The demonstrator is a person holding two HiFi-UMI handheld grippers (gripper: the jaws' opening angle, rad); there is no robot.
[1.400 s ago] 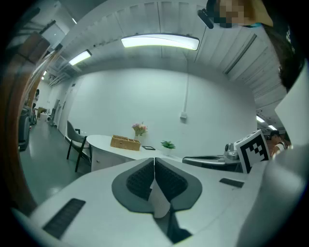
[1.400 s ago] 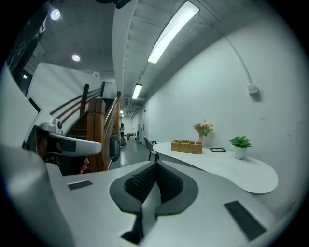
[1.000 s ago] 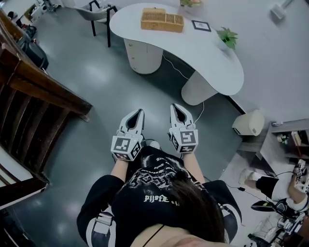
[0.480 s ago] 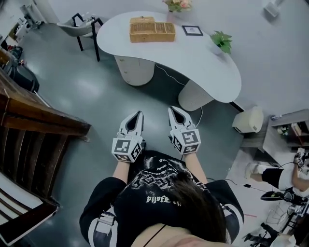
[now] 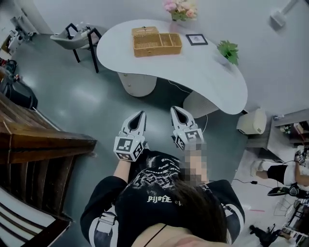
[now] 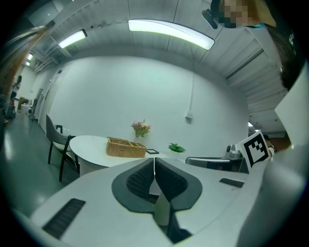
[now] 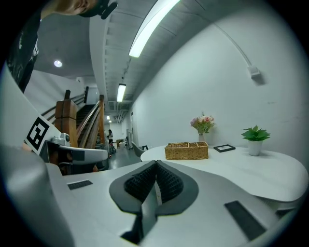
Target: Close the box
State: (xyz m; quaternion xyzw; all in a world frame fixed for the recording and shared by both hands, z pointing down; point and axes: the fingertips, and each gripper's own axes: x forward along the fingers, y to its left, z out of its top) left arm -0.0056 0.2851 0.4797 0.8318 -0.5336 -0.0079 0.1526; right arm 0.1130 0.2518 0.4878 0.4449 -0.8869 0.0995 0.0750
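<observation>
I stand on a smooth grey floor (image 5: 82, 101) that shines a little, in a room with plain white walls and long strip lamps (image 6: 170, 32) on the ceiling. In front of me is a white counter (image 5: 207, 75) with a curved, bean-like outline on two round legs. The box (image 5: 157, 44), a woven basket-like one, is on the far part of this counter, well apart from both my tools. Its top is open and dividers show inside, and a woven lid piece shows at its rear left corner. My left tool (image 5: 141, 115) is clenched, the two jaws pressed together with nothing between them. My right tool (image 5: 175, 109) is clenched too and also empty. Both are held low over the floor just before my body and point toward the counter. Each one carries a cube with black and white square markers. There is white print on my black shirt (image 5: 157, 190), but I cannot read it. Beyond the box stands a bunch of pink flowers (image 5: 179, 8), to its right lies a small dark picture frame (image 5: 197, 39), and further right is a small green plant (image 5: 228, 49) in a white pot. A chair (image 5: 77, 37) stands at the left end of the counter, a dark wooden staircase (image 5: 38, 144) is at my left, and a white bin (image 5: 252, 123) stands near the right wall. Only open floor lies between me and the counter.
</observation>
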